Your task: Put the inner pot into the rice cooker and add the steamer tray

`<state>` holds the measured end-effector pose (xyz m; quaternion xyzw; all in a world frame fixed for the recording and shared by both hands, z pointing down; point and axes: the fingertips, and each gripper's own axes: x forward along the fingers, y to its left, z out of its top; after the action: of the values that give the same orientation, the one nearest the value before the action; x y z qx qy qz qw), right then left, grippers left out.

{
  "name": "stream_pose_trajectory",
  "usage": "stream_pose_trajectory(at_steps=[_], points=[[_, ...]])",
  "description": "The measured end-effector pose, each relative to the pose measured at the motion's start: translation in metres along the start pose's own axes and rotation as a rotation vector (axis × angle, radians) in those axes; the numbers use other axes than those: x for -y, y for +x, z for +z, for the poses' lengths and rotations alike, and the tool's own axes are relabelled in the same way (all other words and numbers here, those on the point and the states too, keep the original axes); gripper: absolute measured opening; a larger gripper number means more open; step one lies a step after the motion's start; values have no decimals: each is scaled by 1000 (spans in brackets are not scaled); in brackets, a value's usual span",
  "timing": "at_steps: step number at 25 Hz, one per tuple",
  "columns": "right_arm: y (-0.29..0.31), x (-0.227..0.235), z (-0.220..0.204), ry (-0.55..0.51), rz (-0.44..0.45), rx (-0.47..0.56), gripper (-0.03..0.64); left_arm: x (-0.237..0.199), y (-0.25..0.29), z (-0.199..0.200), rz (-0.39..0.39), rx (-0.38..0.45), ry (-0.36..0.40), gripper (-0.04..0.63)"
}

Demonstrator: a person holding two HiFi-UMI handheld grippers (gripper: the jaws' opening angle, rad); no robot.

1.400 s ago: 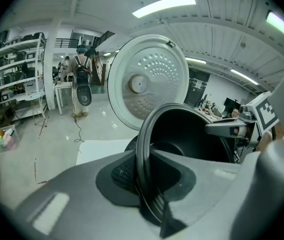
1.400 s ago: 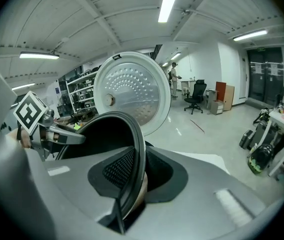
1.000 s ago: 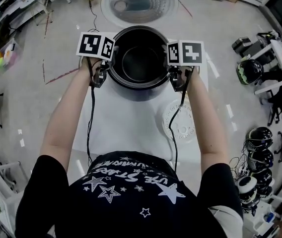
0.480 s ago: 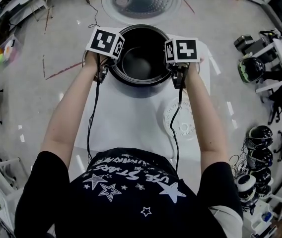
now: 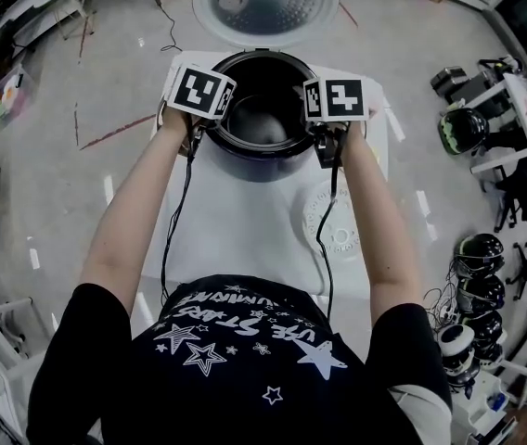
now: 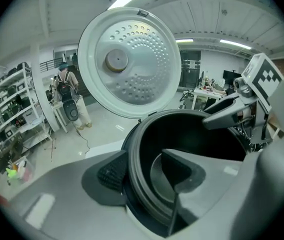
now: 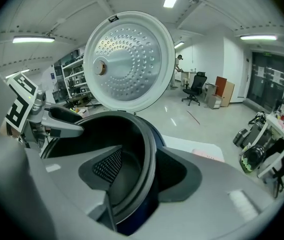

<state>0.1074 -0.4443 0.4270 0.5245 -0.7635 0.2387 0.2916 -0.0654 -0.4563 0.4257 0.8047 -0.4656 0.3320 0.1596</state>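
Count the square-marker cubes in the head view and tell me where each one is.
2. One marker cube sits over the left edge of the rice cooker; the second marker cube sits over its right edge. None looks hidden.

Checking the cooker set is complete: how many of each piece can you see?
Rice cooker: 1
Inner pot: 1
Steamer tray: 1
Total: 3
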Motion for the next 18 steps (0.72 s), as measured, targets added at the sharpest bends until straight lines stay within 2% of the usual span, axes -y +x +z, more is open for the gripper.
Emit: stream_pose_trajectory(at_steps=[2,5,10,14,18], points=[[-5,-2,0,1,2,12,252,0,-5,5,-15,33,-18,264],[-20,-1,4,11,-15,59,262,-3,-21,18,-23,99,-35,288],[-53,-5,9,43,-43,139,265,1,-54,31,-63,195,-39,291],[-80,-18,10,72,-60,192,265,11,-78,25,-102,235,-37,290],[-105,-39,3,89,-90,230,272,21,-103,11,-163,268,-27,259]])
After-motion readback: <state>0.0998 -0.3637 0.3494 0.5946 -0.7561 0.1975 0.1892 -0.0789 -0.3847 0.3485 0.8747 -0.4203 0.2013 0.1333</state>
